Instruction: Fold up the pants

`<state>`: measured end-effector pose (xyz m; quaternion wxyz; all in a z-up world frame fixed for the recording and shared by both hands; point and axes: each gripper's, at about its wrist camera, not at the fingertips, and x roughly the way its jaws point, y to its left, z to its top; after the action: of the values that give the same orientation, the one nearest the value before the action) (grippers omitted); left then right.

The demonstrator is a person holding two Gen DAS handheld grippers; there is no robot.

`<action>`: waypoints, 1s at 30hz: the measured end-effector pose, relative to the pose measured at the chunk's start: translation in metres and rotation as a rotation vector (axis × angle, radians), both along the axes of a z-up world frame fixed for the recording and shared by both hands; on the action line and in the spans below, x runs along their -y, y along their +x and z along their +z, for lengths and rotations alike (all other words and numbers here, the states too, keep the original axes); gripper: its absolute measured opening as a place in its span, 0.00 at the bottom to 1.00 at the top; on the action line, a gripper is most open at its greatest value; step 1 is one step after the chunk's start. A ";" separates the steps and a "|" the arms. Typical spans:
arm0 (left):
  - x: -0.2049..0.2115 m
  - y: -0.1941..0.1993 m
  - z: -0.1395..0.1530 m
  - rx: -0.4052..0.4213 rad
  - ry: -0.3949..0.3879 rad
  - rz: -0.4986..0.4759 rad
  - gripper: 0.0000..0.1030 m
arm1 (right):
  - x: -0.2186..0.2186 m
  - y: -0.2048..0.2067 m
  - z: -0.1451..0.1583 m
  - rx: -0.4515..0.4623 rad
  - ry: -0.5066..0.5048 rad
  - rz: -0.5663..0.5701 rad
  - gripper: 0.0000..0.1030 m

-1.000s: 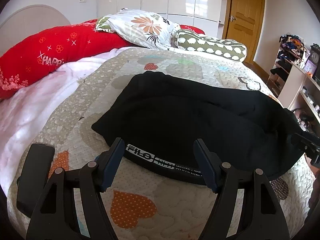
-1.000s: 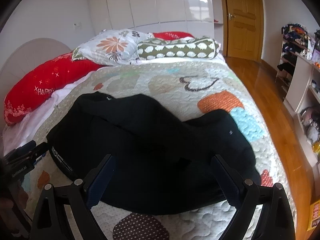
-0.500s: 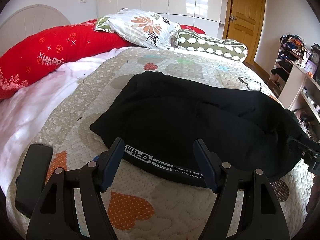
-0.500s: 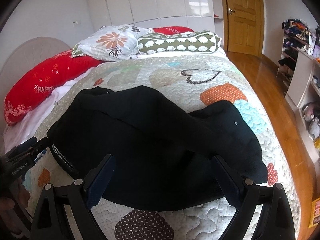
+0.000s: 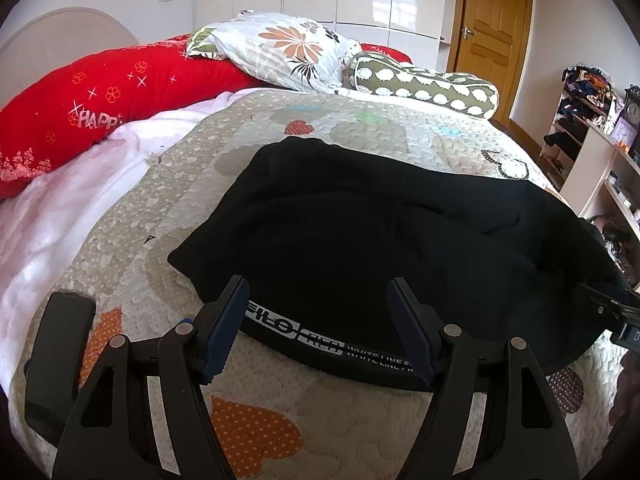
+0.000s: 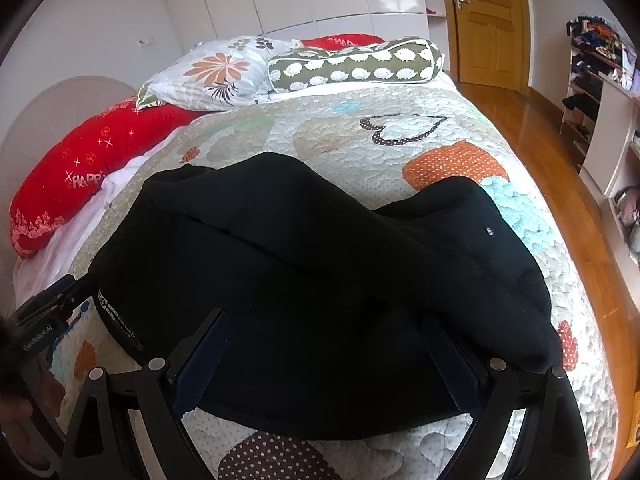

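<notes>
Black pants (image 5: 380,240) lie bunched on the quilted bed, with a lettered waistband (image 5: 320,336) along the near edge; they also show in the right wrist view (image 6: 320,272). My left gripper (image 5: 320,320) is open, its fingers straddling the waistband at the near left of the pants. My right gripper (image 6: 324,356) is open, its fingers either side of the near right edge of the pants. Each gripper shows at the edge of the other's view.
The heart-patterned quilt (image 5: 248,424) covers the bed. A red pillow (image 5: 100,108), a floral pillow (image 5: 288,48) and a green bolster (image 5: 428,84) lie at the head. A black device (image 5: 60,344) lies at the near left. Shelves (image 5: 600,152) and wooden floor (image 6: 560,128) are on the right.
Both grippers have moved forward and lower toward the near edge of the pants. The jaws stay open and the pants have not moved.
</notes>
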<state>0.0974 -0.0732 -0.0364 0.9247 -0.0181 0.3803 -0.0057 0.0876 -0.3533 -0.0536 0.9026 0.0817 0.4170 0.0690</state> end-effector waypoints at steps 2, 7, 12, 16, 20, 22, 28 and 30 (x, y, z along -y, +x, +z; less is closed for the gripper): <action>-0.001 0.001 -0.001 -0.003 0.001 -0.001 0.70 | 0.000 0.003 -0.001 -0.003 -0.006 0.003 0.93; -0.014 0.005 -0.001 -0.011 -0.040 -0.014 0.70 | 0.003 0.019 -0.005 -0.021 -0.013 0.015 0.93; -0.049 0.015 0.000 -0.038 -0.127 0.027 0.70 | 0.018 0.060 -0.003 -0.027 -0.054 -0.007 0.93; -0.078 0.024 -0.004 -0.059 -0.169 0.086 0.70 | 0.029 0.127 -0.004 -0.031 -0.106 -0.058 0.93; -0.093 0.032 -0.014 -0.099 -0.189 0.120 0.70 | 0.029 0.182 -0.020 -0.048 -0.152 -0.099 0.93; -0.099 0.034 -0.021 -0.120 -0.207 0.134 0.70 | 0.027 0.191 -0.018 -0.033 -0.170 -0.106 0.92; -0.110 0.043 -0.035 -0.165 -0.314 0.150 0.70 | 0.049 0.117 0.029 0.065 -0.052 -0.063 0.92; -0.113 0.046 -0.038 -0.178 -0.337 0.161 0.70 | 0.060 0.076 0.038 0.081 -0.035 -0.067 0.92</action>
<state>0.1437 0.0395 -0.0748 0.8689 -0.2031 0.4514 0.0062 0.1640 -0.4136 -0.0157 0.9218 0.0769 0.3785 0.0345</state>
